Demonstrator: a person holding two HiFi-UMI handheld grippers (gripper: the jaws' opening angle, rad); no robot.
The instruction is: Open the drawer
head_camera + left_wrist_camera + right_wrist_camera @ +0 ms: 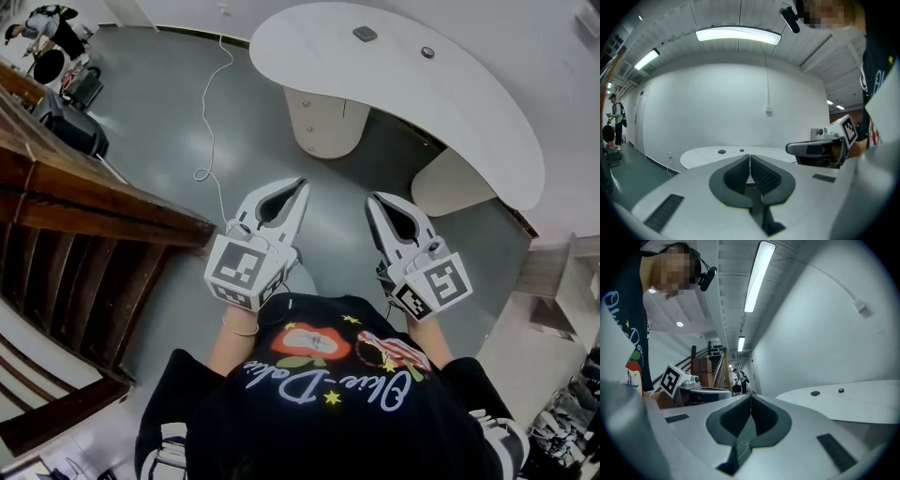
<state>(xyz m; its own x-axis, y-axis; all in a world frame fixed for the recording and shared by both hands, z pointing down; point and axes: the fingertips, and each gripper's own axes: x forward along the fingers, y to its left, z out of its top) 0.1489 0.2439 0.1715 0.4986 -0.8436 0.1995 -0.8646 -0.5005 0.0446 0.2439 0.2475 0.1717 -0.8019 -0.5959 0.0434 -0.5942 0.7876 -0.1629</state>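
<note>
Grippers, two: left gripper and right gripper both show jaws pressed together, empty. One curved white desk carries two small dark items. Shirt lettering can't be read.

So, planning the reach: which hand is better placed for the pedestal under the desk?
Left, probably: the left tongs lie nearer the pedestal than the right tongs. Both are shut, empty.

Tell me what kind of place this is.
Probably an office lobby or reception area. A long, curved white desk stands on a bare grey floor, a wooden staircase runs along one side, and a strip light is set in the ceiling.
</note>
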